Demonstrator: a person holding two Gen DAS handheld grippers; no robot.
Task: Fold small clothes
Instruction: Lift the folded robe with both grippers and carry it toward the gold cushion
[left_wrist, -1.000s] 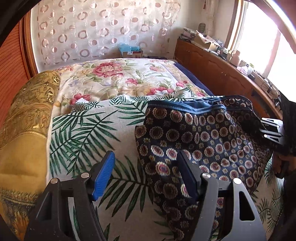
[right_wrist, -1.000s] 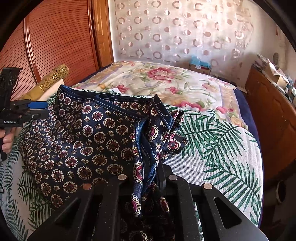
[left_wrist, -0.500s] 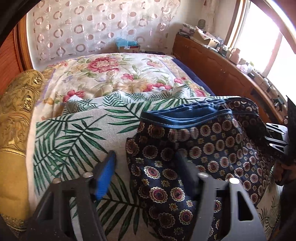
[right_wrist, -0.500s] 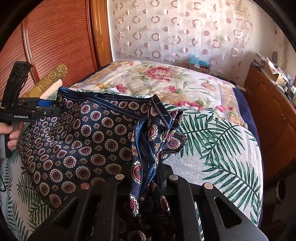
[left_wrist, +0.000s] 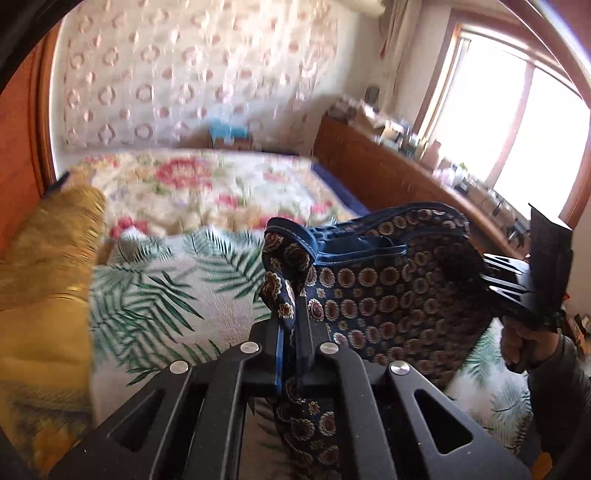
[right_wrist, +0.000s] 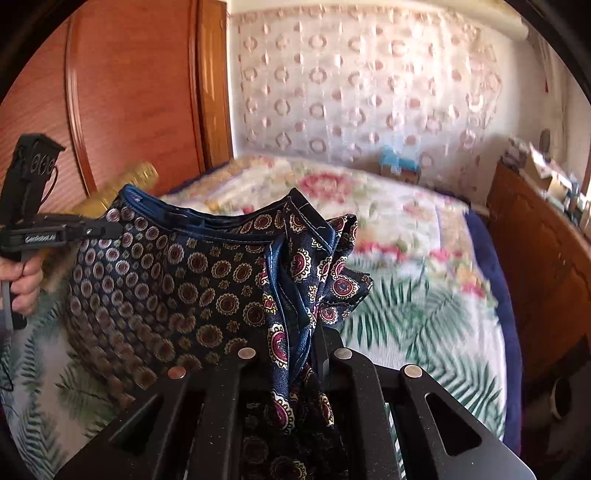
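A small navy garment with round medallion print and a blue hem (left_wrist: 388, 295) hangs between both grippers, lifted above the bed; it also shows in the right wrist view (right_wrist: 192, 280). My left gripper (left_wrist: 290, 332) is shut on its left corner. My right gripper (right_wrist: 295, 332) is shut on its bunched right corner. The right gripper appears at the right of the left wrist view (left_wrist: 517, 284), and the left gripper at the left of the right wrist view (right_wrist: 55, 232). The cloth sags in the middle, its lower part near the bed.
The bed has a palm-leaf sheet (left_wrist: 155, 295) in front and a floral quilt (left_wrist: 207, 184) behind. A gold pillow (left_wrist: 44, 266) lies at the left. A wooden headboard (right_wrist: 129, 92) and a cluttered wooden sideboard (left_wrist: 388, 173) border the bed.
My left gripper has closed on the garment's left corner. Both grippers have risen, lifting the garment off the bed. The views are motion-blurred.
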